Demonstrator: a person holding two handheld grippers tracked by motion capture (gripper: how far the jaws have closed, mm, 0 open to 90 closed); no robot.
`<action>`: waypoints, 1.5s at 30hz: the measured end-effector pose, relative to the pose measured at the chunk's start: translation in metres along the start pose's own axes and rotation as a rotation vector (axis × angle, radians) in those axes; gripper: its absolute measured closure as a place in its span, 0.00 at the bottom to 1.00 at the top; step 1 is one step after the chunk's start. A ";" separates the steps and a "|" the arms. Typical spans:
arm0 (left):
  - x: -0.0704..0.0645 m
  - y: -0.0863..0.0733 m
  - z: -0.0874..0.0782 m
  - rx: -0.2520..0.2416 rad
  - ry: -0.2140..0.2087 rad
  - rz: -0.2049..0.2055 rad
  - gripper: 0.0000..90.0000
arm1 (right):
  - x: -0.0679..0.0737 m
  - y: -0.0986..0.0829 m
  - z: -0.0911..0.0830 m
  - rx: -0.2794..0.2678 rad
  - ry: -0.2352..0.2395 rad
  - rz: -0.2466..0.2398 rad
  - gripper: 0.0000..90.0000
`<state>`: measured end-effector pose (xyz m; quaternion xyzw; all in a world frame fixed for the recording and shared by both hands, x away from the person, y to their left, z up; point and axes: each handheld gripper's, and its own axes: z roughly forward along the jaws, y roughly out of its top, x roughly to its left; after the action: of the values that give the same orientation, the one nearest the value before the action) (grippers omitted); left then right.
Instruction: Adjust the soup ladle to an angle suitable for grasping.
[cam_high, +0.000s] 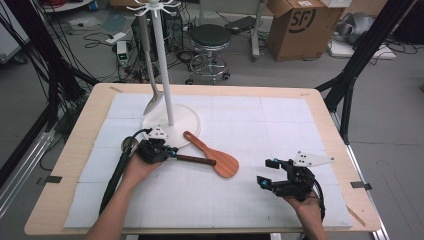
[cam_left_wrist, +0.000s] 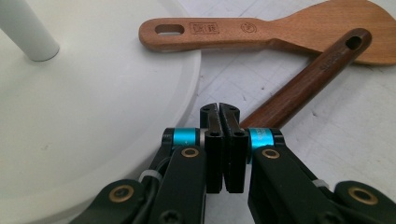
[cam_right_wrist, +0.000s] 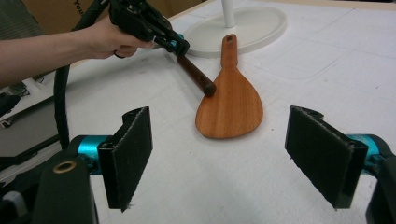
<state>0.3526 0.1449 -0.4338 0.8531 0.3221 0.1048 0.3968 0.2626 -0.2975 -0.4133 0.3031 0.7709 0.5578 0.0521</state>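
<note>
We are seeing the left claw (cam_high: 172, 152) pinching tight, its jaws pressed together at one end of a dark wooden handle (cam_left_wrist: 306, 84), though whether the wood is truly clamped between them we cannot tell from the left gripper view. In the right gripper view that handle is angling up off the desk at the claw end, and its far end, with a hanging hole, is resting across the blade of a light wooden rice paddle (cam_high: 215, 153). The paddle is lying flat on the white mat (cam_high: 280, 125), its slotted handle end just beside the round white base (cam_high: 186, 122) of a tall rack whose pole is rising straight up. A metal spoon (cam_high: 152, 102) is hanging beside that pole, its bowl near the base. Moving out to our right, the right claw (cam_high: 265, 172) is gaping wide, holding nothing, hovering above the mat well apart from the paddle, its padded jaws pointing towards it.
</note>
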 end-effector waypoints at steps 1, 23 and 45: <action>0.000 0.000 -0.001 0.000 -0.003 0.001 0.98 | 0.000 0.000 0.001 0.000 0.000 -0.001 0.25; -0.016 -0.005 -0.003 0.016 -0.021 0.033 0.98 | 0.001 -0.003 0.001 0.013 -0.004 -0.003 0.25; -0.030 -0.005 -0.001 0.006 -0.062 0.054 0.99 | 0.003 -0.004 0.002 0.020 -0.008 0.000 0.25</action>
<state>0.3267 0.1284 -0.4344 0.8654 0.2871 0.0881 0.4012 0.2597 -0.2949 -0.4167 0.3059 0.7762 0.5489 0.0524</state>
